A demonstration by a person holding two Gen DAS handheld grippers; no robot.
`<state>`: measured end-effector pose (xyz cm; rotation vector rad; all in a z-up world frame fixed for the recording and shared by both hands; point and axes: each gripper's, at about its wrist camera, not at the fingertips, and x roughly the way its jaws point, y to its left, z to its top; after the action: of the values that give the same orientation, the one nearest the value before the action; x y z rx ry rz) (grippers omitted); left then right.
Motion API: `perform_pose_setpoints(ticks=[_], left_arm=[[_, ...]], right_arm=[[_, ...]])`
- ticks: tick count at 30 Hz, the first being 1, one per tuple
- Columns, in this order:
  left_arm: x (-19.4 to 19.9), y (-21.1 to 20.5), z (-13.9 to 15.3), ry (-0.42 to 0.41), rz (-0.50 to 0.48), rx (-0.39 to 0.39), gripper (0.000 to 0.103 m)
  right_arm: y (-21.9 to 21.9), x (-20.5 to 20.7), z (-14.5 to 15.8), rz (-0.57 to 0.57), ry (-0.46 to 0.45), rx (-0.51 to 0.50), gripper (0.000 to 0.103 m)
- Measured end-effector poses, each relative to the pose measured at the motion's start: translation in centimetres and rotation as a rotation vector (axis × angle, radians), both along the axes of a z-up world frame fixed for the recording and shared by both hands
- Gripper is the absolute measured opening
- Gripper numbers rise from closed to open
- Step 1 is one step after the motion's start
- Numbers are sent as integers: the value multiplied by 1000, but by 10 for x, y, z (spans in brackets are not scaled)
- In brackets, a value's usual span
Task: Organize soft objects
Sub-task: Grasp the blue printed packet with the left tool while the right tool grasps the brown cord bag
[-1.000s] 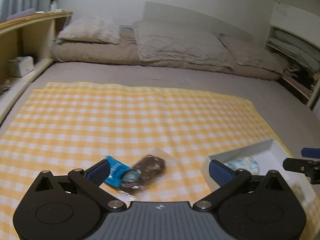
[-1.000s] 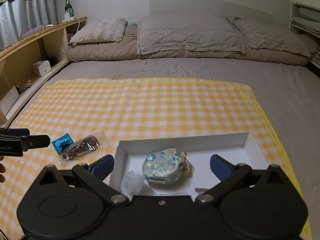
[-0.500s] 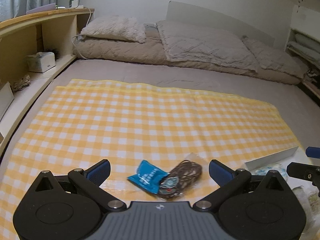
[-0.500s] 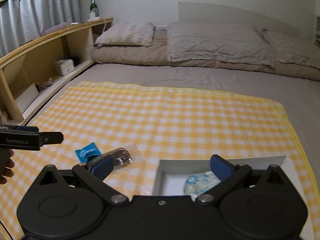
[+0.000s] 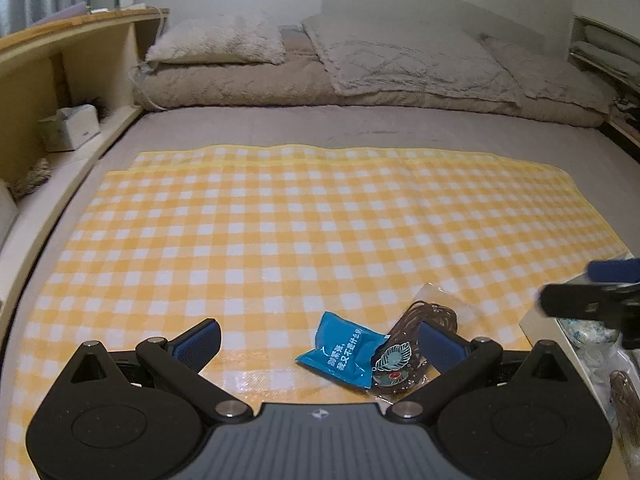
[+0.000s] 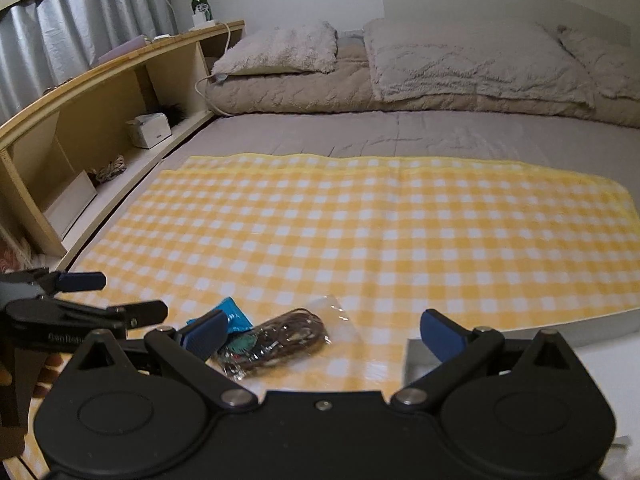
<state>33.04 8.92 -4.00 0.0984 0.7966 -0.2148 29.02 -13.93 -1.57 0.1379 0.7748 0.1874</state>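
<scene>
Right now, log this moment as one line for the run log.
left gripper: open, empty | right gripper: open, empty | blue packet, clear bag of brown cord: touching, on checked cloth | white tray: at right

Yellow/white check cloth; blue packet; brown cord bag.
</scene>
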Motion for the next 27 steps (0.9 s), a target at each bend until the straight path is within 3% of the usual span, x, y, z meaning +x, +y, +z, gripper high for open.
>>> perform_pose_setpoints(ticks=[5, 7, 15, 19, 23, 27], left_arm=[[13, 7, -8, 13, 8, -31, 103], [19, 9, -13, 19, 22, -16, 102], [40, 17, -33, 53, 21, -32, 98], [46, 17, -40, 71, 9, -49, 95], [47, 9, -46, 77, -22, -47, 93], [46, 0, -52, 71, -63, -12, 92]], right_arm=[[21, 23, -27, -6, 96, 65, 102], [32, 29, -38, 21, 138, 84, 91], [38, 40, -75, -26, 319, 269, 72], [39, 40, -87, -17, 360, 296, 64], [40, 45, -99, -18, 394, 387, 56], [47, 50, -104, 4, 393, 346, 39]])
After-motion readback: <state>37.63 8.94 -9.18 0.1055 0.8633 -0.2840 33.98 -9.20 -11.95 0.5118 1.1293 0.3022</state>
